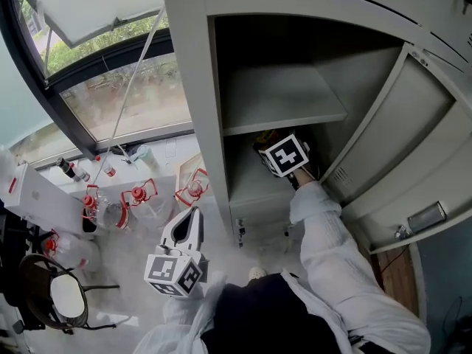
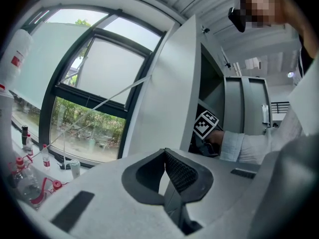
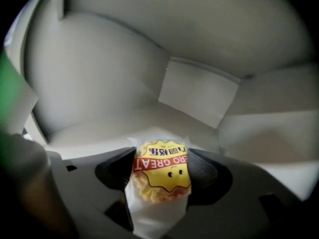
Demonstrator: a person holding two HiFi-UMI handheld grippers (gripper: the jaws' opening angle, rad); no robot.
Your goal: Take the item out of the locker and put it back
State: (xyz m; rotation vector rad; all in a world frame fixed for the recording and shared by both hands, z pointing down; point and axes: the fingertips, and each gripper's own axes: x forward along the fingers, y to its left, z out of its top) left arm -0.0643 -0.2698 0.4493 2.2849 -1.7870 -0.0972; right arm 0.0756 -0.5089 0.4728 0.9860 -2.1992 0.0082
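While the left claw [image 2: 165,156] hangs closed and empty outside, the right claw [image 3: 161,156] grips a snack packet [image 3: 159,179] inside the locker [image 1: 214,124].

Reaching past the open door [image 1: 413,146], the right claw sits in the compartment below the grey shelf [image 1: 284,98], and its dark pads [image 3: 199,168] press on both sides of the white packet with the yellow label, which stands upright between them against the pale back wall. Left of the locker, the left claw points at the floor with its tips together and nothing between them, near the window [image 1: 125,94] and the red-capped bottles [image 1: 136,198] beneath it.
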